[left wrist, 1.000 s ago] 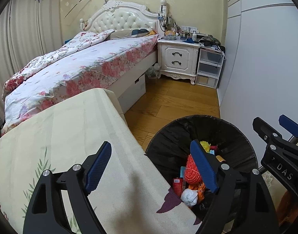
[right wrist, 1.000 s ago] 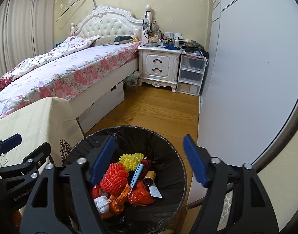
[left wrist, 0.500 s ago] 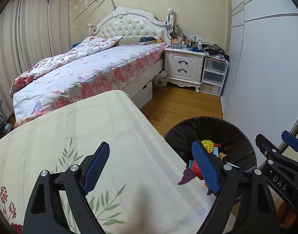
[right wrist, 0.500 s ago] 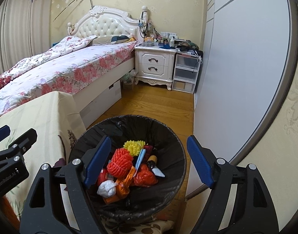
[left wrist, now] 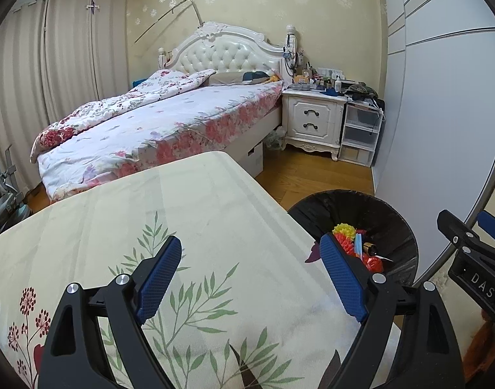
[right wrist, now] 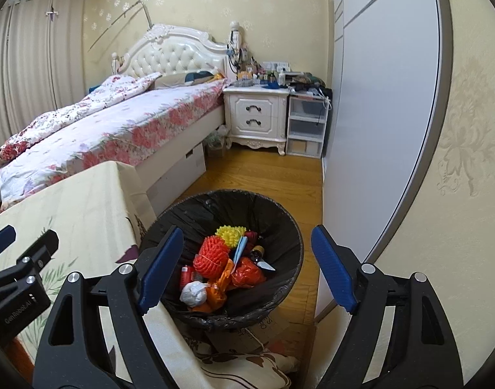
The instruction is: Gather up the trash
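Bedroom clutter lay behind both claws, which stood wide apart and empty. Left claw [left wrist: 250,275] hung over the floral worktop [left wrist: 215,201]; right claw [right wrist: 247,265] hung above the black-lined bin [right wrist: 279,227] beside it, where the trash [right wrist: 224,265] lay heaped, the bed [right wrist: 117,129] beyond.

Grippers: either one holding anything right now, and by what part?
Nothing held. Left gripper is open over the tablecloth; right gripper is open above the trash bin, jaws empty. The trash lies inside the bin.
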Demonstrator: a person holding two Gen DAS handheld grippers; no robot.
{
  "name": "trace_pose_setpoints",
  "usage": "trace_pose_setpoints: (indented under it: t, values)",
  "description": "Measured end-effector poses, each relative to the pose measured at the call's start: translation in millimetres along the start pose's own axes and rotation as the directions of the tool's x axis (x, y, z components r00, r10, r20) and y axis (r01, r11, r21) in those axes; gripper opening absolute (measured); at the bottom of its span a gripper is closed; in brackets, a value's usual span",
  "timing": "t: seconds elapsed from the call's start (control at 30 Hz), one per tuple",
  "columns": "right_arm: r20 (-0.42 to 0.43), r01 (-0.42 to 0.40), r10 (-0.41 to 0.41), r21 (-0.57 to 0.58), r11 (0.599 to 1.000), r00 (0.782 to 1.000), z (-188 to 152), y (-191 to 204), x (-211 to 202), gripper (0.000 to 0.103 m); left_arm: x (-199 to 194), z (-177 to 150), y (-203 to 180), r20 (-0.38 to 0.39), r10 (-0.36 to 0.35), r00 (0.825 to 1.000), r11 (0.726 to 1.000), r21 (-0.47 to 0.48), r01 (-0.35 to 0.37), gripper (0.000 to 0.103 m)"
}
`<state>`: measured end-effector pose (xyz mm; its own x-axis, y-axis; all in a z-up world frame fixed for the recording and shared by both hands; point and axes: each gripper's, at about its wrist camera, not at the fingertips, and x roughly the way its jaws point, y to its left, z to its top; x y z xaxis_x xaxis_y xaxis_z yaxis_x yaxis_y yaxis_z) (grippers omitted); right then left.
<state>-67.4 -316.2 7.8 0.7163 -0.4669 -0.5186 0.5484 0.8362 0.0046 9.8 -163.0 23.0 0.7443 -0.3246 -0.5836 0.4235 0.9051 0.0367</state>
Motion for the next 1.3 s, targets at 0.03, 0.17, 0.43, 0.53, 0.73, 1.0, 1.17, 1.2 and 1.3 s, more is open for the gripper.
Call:
trace_pose_setpoints:
  t: [0.03, 0.17, 0.43, 0.53, 0.73, 1.0, 1.17, 1.2, 1.3]
  values:
    - [0.012, 0.001, -0.001, -0.009, 1.0, 1.0, 0, 1, -5, 0.08, -2, -1, 2, 0.001, 0.0, 1.0, 1.0, -0.004, 0.0, 0.085]
    - [0.038, -0.018, 0.019, -0.027, 0.999, 0.999, 1, 4, -19, 0.081, -10, -3, 7, 0.009, 0.006, 1.0, 1.0, -0.018, -0.006, 0.085]
    - [0.06, -0.03, 0.033, -0.055, 0.998, 0.998, 4, 9, -26, 0.083, -16, -3, 11, 0.026, 0.008, 1.0, 1.0, -0.027, -0.007, 0.085]
    - [0.057, -0.031, 0.034, -0.05, 0.998, 0.998, 3, 9, -25, 0.083, -15, -4, 12, 0.022, 0.009, 1.0, 1.0, -0.03, -0.009, 0.085]
    - [0.055, -0.033, 0.036, -0.054, 0.998, 0.998, 3, 8, -25, 0.083, -15, -5, 11, 0.021, 0.009, 1.0, 1.0, -0.029, -0.008, 0.085]
    - [0.056, -0.032, 0.035, -0.053, 0.998, 0.998, 3, 6, -22, 0.083, -12, -6, 12, 0.018, 0.011, 1.0, 1.0, -0.03, -0.01, 0.085]
    - [0.057, -0.031, 0.034, -0.054, 0.998, 0.998, 3, 6, -23, 0.083, -11, -7, 13, 0.014, 0.01, 1.0, 0.999, -0.036, -0.01, 0.085]
    - [0.057, -0.031, 0.034, -0.053, 0.998, 0.998, 3, 6, -23, 0.083, -11, -7, 13, 0.014, 0.011, 1.0, 0.999, -0.037, -0.01, 0.085]
    - [0.056, -0.031, 0.034, -0.054, 0.998, 0.998, 3, 6, -23, 0.083, -11, -7, 13, 0.014, 0.011, 1.0, 0.999, -0.037, -0.01, 0.085]
